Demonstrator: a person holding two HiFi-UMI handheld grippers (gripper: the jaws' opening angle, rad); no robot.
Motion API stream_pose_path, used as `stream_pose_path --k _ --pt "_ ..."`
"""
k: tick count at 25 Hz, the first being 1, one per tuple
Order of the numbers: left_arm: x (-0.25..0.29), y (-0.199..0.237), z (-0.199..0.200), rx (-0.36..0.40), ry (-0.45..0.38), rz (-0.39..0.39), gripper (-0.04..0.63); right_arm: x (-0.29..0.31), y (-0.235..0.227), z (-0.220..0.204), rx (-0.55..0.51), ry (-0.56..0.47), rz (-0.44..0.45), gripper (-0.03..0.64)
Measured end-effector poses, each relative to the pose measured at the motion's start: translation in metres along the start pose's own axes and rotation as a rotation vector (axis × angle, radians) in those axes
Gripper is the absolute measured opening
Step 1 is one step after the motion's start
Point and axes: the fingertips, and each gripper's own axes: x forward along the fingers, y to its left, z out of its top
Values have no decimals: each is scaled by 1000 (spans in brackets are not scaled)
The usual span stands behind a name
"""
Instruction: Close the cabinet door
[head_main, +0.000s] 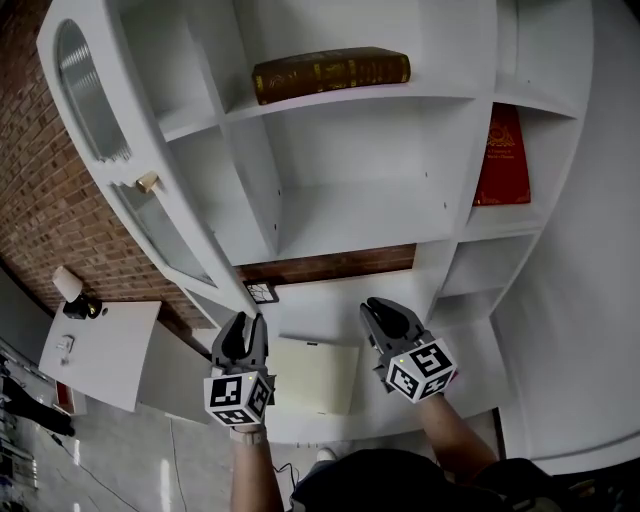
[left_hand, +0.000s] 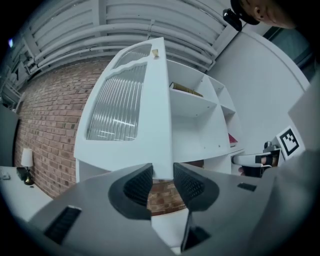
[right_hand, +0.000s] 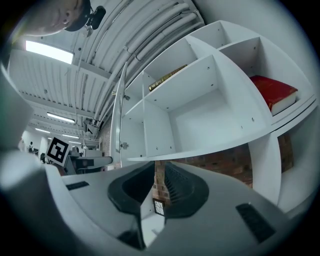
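Observation:
The white cabinet (head_main: 360, 215) has open shelves. Its door (head_main: 150, 215), with a ribbed glass pane and a small wooden knob (head_main: 148, 182), stands swung out to the left. My left gripper (head_main: 250, 322) is at the door's lower corner. In the left gripper view the door (left_hand: 125, 105) rises above the left gripper (left_hand: 162, 172), and its lower edge fills the narrow gap between the pads. My right gripper (head_main: 380, 308) hangs below the lowest shelf, touching nothing. In its own view the right gripper (right_hand: 159, 172) has its jaws almost together, and the door (right_hand: 118, 135) shows edge-on.
A brown book (head_main: 330, 72) lies on the upper shelf and a red book (head_main: 503, 155) leans in the right compartment. A cream notebook (head_main: 315, 372) rests on the white counter below. A brick wall (head_main: 50, 200) lies behind the door. A white table (head_main: 100, 350) stands at the left.

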Motion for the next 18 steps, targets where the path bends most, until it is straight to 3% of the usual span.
stream_pose_path --k 15,18 --pt "51 -2 -1 -23 0 -116 114 3 -27 4 -12 -6 -141 55" --pt "58 5 -2 -34 -7 -125 68 4 -28 4 -19 -5 -161 55"
